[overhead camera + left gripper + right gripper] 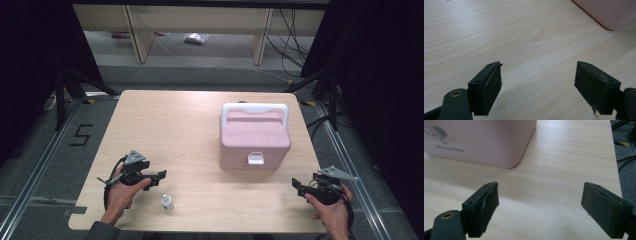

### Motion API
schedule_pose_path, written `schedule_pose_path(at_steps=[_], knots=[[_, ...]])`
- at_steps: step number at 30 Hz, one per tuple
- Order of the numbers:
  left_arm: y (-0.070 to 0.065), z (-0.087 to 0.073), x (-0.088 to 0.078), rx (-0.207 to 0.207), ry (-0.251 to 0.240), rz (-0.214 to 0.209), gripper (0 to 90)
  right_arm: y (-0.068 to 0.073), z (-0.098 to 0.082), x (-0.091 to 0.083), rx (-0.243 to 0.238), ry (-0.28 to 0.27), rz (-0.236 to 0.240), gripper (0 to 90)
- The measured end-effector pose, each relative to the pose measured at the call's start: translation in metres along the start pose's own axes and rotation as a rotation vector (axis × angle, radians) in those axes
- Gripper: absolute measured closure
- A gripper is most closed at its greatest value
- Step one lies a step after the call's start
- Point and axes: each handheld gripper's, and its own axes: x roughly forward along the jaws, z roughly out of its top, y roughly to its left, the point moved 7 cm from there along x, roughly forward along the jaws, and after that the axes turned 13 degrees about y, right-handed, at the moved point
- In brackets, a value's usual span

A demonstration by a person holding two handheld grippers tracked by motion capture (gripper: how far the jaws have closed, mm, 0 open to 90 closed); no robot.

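Both pairs of jaws stood spread wide with nothing between them. From the high view, the left gripper [161, 174] rested low over the pale wood-grain table [170, 125] at the person's near left, and just beside it, toward the front edge, stood a small clear bottle with a white cap [167, 202], upright and untouched. The right gripper [296, 184] sat at the near right corner, pointed inward toward the pink plastic carry box with a white handle and white front latch [255, 137], which stood closed on the right half of the table, well apart from the bottle. I judged the little bottle light, hard and rather slick, easy to knock over, so it would best be pinched across its body below the cap; the box looked rigid and bulkier, best handled by its latch or its handle. In the left gripper view, the black jaws rose apart at the bottom over bare wood, and a rounded pink corner of the box [614, 12] showed at the upper right. In the right gripper view, the jaws again stood wide over the table, with the box's side wall [486, 142], bearing faint printed lettering, close ahead at the upper left.
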Motion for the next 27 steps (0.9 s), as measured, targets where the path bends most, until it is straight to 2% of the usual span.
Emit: schedule_pose_path(at_steps=[1, 2, 3, 4, 5, 6, 7, 8, 9, 10, 11, 12, 13, 14, 15, 16, 17, 18, 19, 20, 21, 22, 23, 24, 26, 27], knots=[[0.000, 0.003, -0.001, 0.000, 0.003, 0.007, 21.5, -0.004, 0.002, 0.001, -0.012, -0.006, -0.007, 15.5], [-0.001, 0.006, 0.000, -0.010, -0.016, 0.001, 21.7, -0.005, 0.004, 0.001, -0.002, -0.007, -0.002, 15.6], [0.000, 0.009, 0.000, -0.009, -0.015, 0.005, 22.0, -0.007, 0.005, 0.002, -0.004, -0.008, 0.000, 15.7], [0.001, 0.013, -0.001, 0.015, -0.007, 0.003, 23.6, -0.009, 0.007, 0.002, 0.018, -0.003, -0.006, 15.7], [0.000, 0.016, 0.000, 0.004, -0.021, 0.002, 26.4, -0.011, 0.009, 0.002, 0.024, 0.006, -0.006, 15.8], [0.000, 0.019, 0.001, 0.017, -0.016, 0.001, 27.8, -0.017, 0.015, 0.005, 0.001, 0.001, -0.016, 16.9], [-0.001, 0.021, 0.001, 0.021, -0.015, -0.005, 30.1, -0.015, 0.016, 0.005, 0.042, 0.009, -0.003, 17.1], [-0.002, 0.024, 0.002, 0.037, -0.009, -0.007, 30.1, -0.015, 0.016, 0.005, 0.042, 0.009, -0.003, 17.1], [-0.003, 0.026, 0.003, 0.045, -0.005, -0.008, 34.5, -0.019, 0.022, 0.006, 0.041, 0.000, 0.001, 17.5], [-0.007, 0.032, 0.006, 0.067, -0.009, -0.014, 38.1, -0.022, 0.026, 0.008, 0.019, -0.015, -0.004, 18.9], [-0.007, 0.034, 0.006, 0.084, 0.000, -0.010, 42.8, -0.023, 0.028, 0.008, 0.039, -0.009, 0.011, 21.8], [-0.007, 0.034, 0.006, 0.084, 0.000, -0.010, 47.8, -0.026, 0.031, 0.009, 0.018, -0.014, 0.021, 25.6], [-0.009, 0.037, 0.007, 0.097, -0.011, -0.004, 47.8, -0.026, 0.031, 0.009, 0.018, -0.014, 0.021, 25.6], [-0.011, 0.040, 0.009, 0.109, -0.011, -0.011, 56.5, -0.028, 0.037, 0.013, 0.023, -0.016, 0.017, 33.8], [-0.012, 0.042, 0.009, 0.117, -0.012, -0.007, 59.6, -0.029, 0.038, 0.013, -0.003, -0.004, 0.020, 37.6], [-0.013, 0.044, 0.010, 0.128, -0.011, -0.002, 59.6, -0.029, 0.038, 0.013, -0.003, -0.004, 0.020, 37.6], [-0.015, 0.048, 0.012, 0.126, -0.020, -0.006, 65.6, -0.030, 0.043, 0.016, -0.019, -0.003, -0.002, 45.9], [-0.019, 0.053, 0.015, 0.145, -0.011, -0.005, 69.1, -0.031, 0.046, 0.017, -0.050, -0.001, 0.015, 49.4], [-0.021, 0.057, 0.018, 0.144, -0.018, -0.016, 72.1, -0.030, 0.048, 0.018, -0.035, 0.002, -0.002, 54.6], [-0.021, 0.057, 0.018, 0.144, -0.018, -0.016, 75.1, -0.030, 0.048, 0.018, -0.035, 0.002, -0.002, 54.6], [-0.024, 0.059, 0.021, 0.149, -0.010, -0.023, 78.0, -0.032, 0.054, 0.020, -0.069, -0.009, -0.003, 62.4], [-0.026, 0.062, 0.024, 0.153, -0.005, -0.019, 80.7, -0.031, 0.056, 0.022, -0.077, -0.017, 0.012, 66.8], [-0.030, 0.068, 0.030, 0.185, 0.010, -0.012, 82.6, -0.028, 0.057, 0.023, -0.052, -0.005, 0.021, 69.3], [-0.034, 0.071, 0.032, 0.182, 0.004, -0.022, 84.9, -0.028, 0.061, 0.023, -0.078, -0.014, 0.024, 73.5], [-0.037, 0.074, 0.035, 0.184, 0.012, -0.037, 87.9, -0.026, 0.063, 0.024, -0.075, -0.022, 0.022, 76.3], [-0.042, 0.080, 0.038, 0.193, 0.016, -0.045, 88.9, -0.025, 0.069, 0.027, -0.082, -0.034, 0.035, 81.4]])
